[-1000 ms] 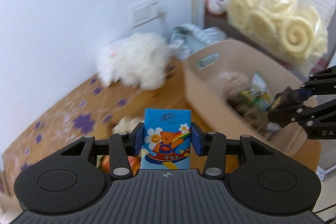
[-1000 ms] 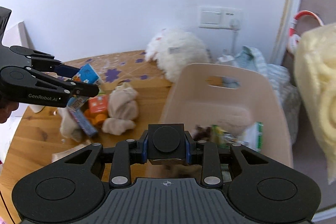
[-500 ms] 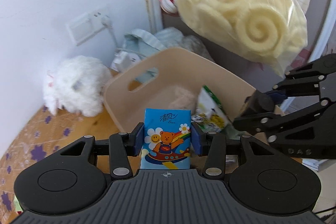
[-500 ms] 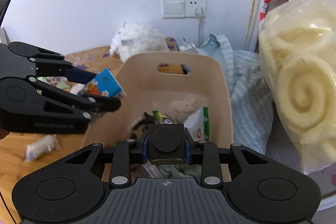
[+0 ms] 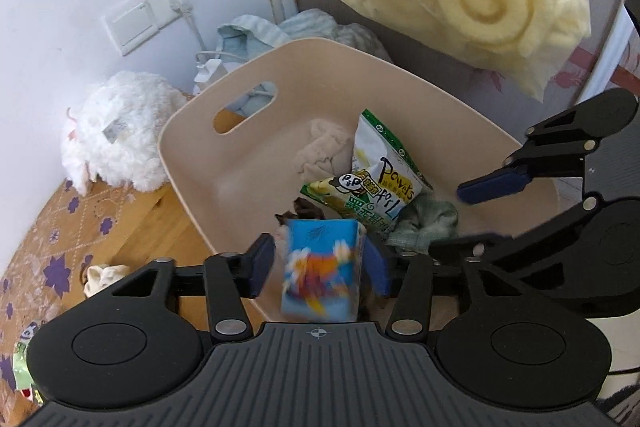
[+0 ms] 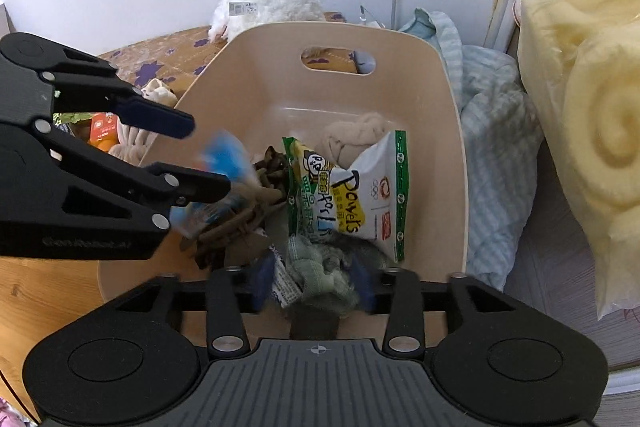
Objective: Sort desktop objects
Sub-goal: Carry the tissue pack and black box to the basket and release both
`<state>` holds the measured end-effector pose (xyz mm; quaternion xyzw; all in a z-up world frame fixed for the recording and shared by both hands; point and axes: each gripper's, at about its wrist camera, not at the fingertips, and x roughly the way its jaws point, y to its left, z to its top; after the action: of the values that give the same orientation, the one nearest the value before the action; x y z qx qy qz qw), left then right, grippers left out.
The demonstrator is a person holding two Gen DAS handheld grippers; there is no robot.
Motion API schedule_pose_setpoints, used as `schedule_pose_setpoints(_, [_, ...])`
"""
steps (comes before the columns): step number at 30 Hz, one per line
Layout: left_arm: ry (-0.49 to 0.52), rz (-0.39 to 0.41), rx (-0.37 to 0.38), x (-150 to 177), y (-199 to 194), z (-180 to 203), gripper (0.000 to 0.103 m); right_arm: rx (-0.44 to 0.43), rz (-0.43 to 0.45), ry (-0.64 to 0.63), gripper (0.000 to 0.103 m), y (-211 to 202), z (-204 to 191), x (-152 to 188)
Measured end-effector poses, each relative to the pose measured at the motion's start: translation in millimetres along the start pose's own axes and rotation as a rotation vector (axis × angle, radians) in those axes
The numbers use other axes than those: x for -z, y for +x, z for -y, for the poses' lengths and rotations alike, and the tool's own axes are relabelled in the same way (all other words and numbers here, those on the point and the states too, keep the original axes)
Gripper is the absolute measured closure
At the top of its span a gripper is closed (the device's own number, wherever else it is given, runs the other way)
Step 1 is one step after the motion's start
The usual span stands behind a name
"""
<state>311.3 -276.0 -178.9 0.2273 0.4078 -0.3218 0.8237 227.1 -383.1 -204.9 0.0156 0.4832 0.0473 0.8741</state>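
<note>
Over the beige bin [image 5: 192,163] at the desk's edge, the left gripper [image 5: 318,267] is spreading its jaws, and the blue tissue pack [image 5: 320,275] sits loose between them. Nearby, the right gripper [image 6: 316,283] is spreading too, with nothing pinched.

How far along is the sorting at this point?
Done: snack bags and cloths already lie in the beige bin. In hand: both claws are opening over it, the left claw releasing a blue tissue pack. Left: small items remain on the table.
</note>
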Motion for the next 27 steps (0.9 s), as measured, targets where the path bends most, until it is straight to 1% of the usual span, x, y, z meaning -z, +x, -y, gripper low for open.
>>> schedule_pose_setpoints(1, [-0.010,0.006,-0.004,0.8,-2.5,-1.7,0.042,0.006,0.006,-0.004,0.037,-1.9,-0.2,-0.3])
schedule_pose_setpoints(3, [-0.031,0.022,-0.016,2.4,-8.7,-5.9,0.038,0.018,0.020,-0.010,0.029,-6.2,-0.7,-2.2])
schedule_pose_setpoints(5, [-0.054,0.034,-0.024,5.1,-15.8,-11.7,0.037,0.026,0.040,-0.009,0.025,-12.1,-1.9,-4.9])
schedule_pose_setpoints(9, [-0.093,0.070,-0.051,14.0,-35.6,-27.2,0.036,0.029,0.090,-0.009,0.022,-26.1,-9.4,-15.3])
schedule_pose_setpoints(10, [-0.106,0.078,-0.057,17.2,-41.3,-32.0,0.036,0.028,0.105,-0.010,0.019,-30.2,-13.0,-17.9])
schedule_pose_setpoints(11, [-0.121,0.085,-0.064,21.3,-46.9,-37.9,0.035,0.027,0.120,-0.012,0.014,-33.2,-17.6,-21.7])
schedule_pose_setpoints(12, [-0.138,0.091,-0.072,26.4,-52.3,-44.9,0.035,0.023,0.132,-0.014,0.011,-35.8,-22.3,-25.4])
schedule_pose_setpoints(15, [-0.191,0.097,-0.097,45.3,-67.8,-68.7,0.033,0.004,0.159,-0.039,0.011,-39.8,-42.2,-37.6])
schedule_pose_setpoints(17, [-0.223,0.083,-0.118,61.5,-76.9,-86.6,0.032,-0.008,0.174,-0.061,0.009,-40.8,-59.3,-45.0])
schedule_pose_setpoints(18, [-0.235,0.075,-0.130,69.5,-80.9,-94.6,0.032,-0.015,0.180,-0.074,0.005,-40.5,-69.2,-48.3])
schedule_pose_setpoints(21, [-0.274,0.042,-0.167,97.5,-91.7,-118.6,0.032,-0.033,0.189,-0.109,0.001,-38.9,-97.0,-54.1])
schedule_pose_setpoints(24, [-0.331,-0.001,-0.194,127.6,-99.2,-142.6,0.032,-0.046,0.177,-0.143,0.000,-31.5,-129.3,-58.0])
schedule_pose_setpoints(27, [-0.383,-0.044,-0.192,157.8,-104.7,-161.6,0.032,-0.053,0.153,-0.172,0.000,-21.7,-156.6,-59.8])
